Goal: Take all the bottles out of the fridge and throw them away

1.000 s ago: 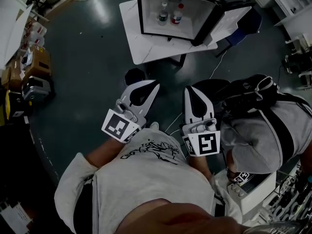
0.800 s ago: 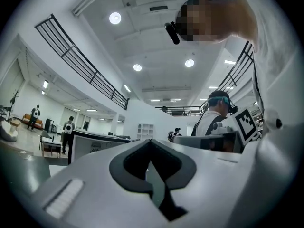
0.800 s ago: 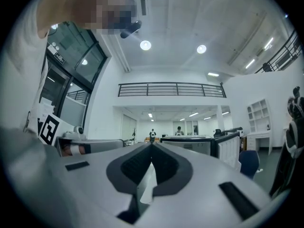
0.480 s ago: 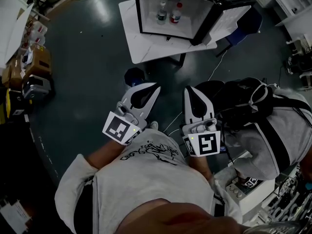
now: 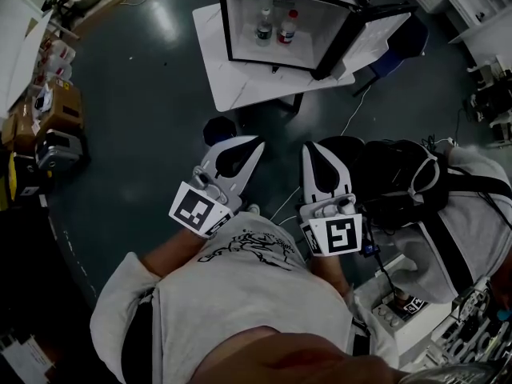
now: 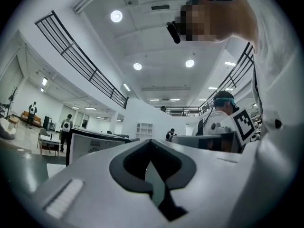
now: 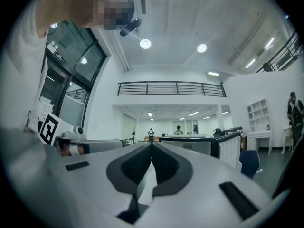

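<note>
Left tongs [image 5: 256, 142] are sitting clenched, tips pressing together with nothing between them. In the left gripper view the same tongs [image 6: 151, 141] are meeting at the point. Right tongs [image 5: 309, 146] are clenched too and holding nothing, with the tips touching in the right gripper view [image 7: 152, 144]. The two tongs are hanging side by side close in front of the person's grey shirt [image 5: 248, 286]. Both are over the dark floor [image 5: 144, 134], well apart from the fridge [image 5: 226, 22] and pointing roughly toward it.

The fridge is standing on a white tabletop [image 5: 236, 78], with its door [image 5: 376, 34] swinging wide open on its right side. Two bottles are standing upright inside the fridge, just beside each other. One is a white-capped bottle [image 5: 263, 24] and the other a red-capped bottle [image 5: 288, 26] to its right.

Nearer than the fridge and off to its right, a second person [image 5: 472, 214] in grey is crouching with a black backpack [image 5: 396, 178], just beside the right tongs. A blue chair [image 5: 404, 46] is showing just behind the fridge door. Cardboard boxes [image 5: 56, 102] are lying far to the left of the fridge.
</note>
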